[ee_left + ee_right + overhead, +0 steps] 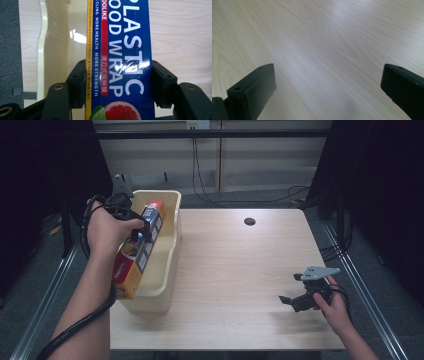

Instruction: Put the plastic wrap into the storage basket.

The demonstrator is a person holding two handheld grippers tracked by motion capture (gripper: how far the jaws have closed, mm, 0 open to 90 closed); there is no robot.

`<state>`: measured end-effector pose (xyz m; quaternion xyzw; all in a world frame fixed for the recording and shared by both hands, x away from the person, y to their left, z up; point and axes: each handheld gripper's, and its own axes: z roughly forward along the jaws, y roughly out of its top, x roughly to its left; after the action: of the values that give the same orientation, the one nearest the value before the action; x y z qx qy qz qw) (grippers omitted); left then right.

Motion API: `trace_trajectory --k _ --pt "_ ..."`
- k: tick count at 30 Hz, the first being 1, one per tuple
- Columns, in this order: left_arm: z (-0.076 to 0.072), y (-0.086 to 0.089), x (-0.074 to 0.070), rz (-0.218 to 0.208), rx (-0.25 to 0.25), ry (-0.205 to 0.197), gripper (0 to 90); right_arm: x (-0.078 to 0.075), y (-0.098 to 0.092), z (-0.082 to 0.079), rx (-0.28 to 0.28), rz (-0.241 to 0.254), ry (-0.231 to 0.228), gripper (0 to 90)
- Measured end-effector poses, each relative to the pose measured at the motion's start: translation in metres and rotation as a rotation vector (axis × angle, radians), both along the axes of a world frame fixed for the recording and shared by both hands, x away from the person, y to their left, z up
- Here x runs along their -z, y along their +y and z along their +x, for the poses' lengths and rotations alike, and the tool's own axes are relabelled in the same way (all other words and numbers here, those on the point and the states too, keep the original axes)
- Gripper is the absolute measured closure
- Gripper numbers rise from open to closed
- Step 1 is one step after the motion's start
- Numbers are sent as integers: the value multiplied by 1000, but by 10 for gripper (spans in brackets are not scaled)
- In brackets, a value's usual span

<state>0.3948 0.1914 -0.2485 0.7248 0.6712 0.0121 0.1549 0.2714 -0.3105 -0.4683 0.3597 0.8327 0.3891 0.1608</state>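
Observation:
A long blue and orange box of plastic food wrap (139, 251) lies along the cream plastic bin (167, 270) at the table's left edge, its near end sticking out over the bin's front rim. My left gripper (140, 232) is shut on the box around its middle. In the left gripper view the box (122, 62) runs up between both black jaws, which press on its two sides, with the bin's inner wall (57, 50) to the left. My right gripper (296, 291) rests low over the table at the front right, open, with bare wood between its fingers (254, 87).
The light wood table (240, 270) has a small dark round hole (249, 221) near its far edge. Black cables hang behind the table. Metal rails run along both sides at floor level.

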Motion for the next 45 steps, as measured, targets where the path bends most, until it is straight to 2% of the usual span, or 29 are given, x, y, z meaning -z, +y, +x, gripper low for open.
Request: trace_trajectory --k 8,9,11,18,19,25,26,45 --pt "1 0 5 -5 14 14 406 0 0 0 -2 -1 -2 0" --pt "1 -1 6 -9 2 16 406 0 0 0 -2 0 -1 0" --pt "1 0 7 -5 13 20 405 0 0 0 0 -1 -2 0" --pt "1 0 12 -1 -1 27 405 0 1 0 -5 1 -3 0" --pt "1 0 13 5 13 29 405 0 1 0 -6 2 -3 0" --pt "2 0 19 4 7 35 405 1 1 0 -10 0 2 0" --pt "2 -1 19 -8 -3 44 405 1 1 0 -10 -2 3 0" --pt "3 0 33 3 -2 55 405 1 2 0 -16 -4 4 0"
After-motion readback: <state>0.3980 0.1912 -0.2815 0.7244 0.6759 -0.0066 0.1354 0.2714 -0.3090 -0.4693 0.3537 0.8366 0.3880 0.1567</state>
